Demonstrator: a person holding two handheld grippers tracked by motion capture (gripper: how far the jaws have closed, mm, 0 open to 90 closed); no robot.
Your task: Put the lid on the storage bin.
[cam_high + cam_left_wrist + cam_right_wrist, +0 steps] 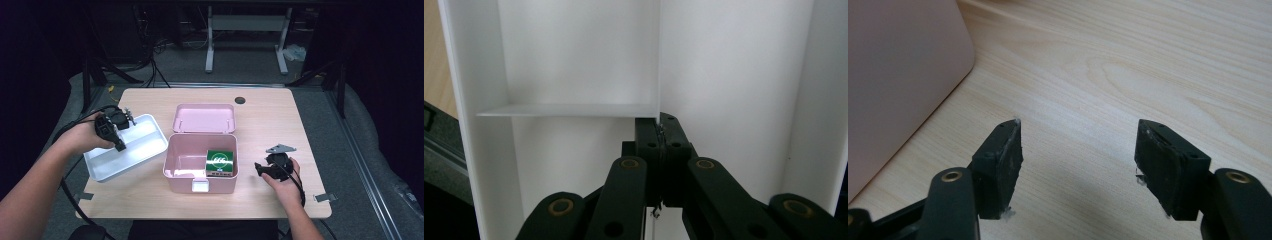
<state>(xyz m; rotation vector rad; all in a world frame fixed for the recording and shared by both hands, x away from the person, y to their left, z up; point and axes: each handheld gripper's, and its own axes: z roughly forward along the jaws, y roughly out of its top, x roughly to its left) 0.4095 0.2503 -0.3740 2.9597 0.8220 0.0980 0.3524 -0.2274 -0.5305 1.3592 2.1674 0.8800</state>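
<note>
At lower right of the high view, the right gripper (pixel 261 169) rests on the table (pixel 270 125), jaws wide apart. Centre frame, a green box (pixel 221 163) sits in the open pink case (pixel 175 160). Left, the left gripper (pixel 120 146), jaws pressed together, dips into the white tray (pixel 150 131).

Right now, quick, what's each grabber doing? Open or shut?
Left gripper: shut on the thin divider wall of the white tray.
Right gripper: open, holding nothing, over the wooden table beside the pink box.
</note>
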